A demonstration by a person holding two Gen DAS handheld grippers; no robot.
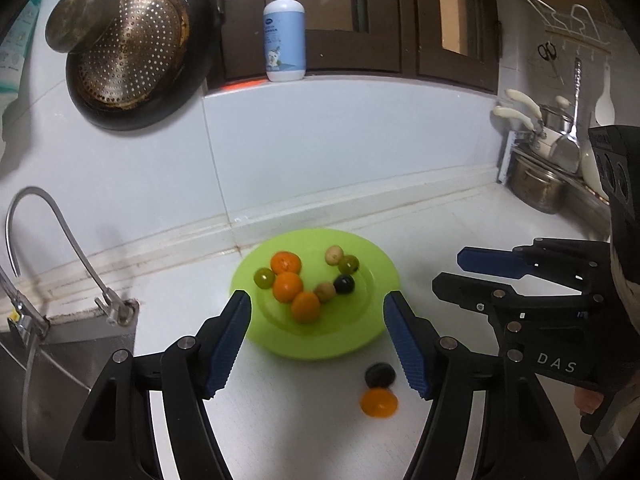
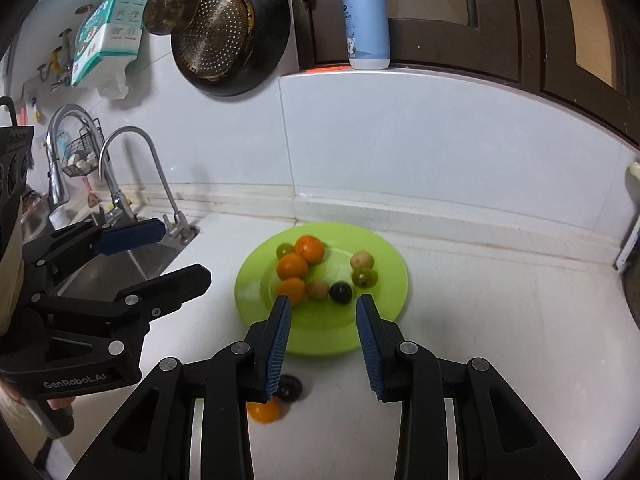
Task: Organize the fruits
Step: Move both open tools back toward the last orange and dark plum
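On the white counter, just short of the back wall, sits the green plate, the widest item and the evident collection point. It looks like light plastic, so you should expect it to skate if nudged.

Left gripper: pads well apart, nothing between them, hovering over the plate's near rim. Right gripper: pads only narrowly apart, also empty.

Eight fruits lie in the plate: three orange citrus, then smaller green, tan and dark round ones.

Two fruits are off the plate, on the counter near its front edge and touching each other: a loose orange fruit and, just behind it, a loose dark fruit, slightly smaller.

Handling estimate: both are light, round and smooth-skinned, so they are likely to roll or squirt out. The dark one is probably thin-skinned and bruisable. You should straddle the widest part of each and close gently.
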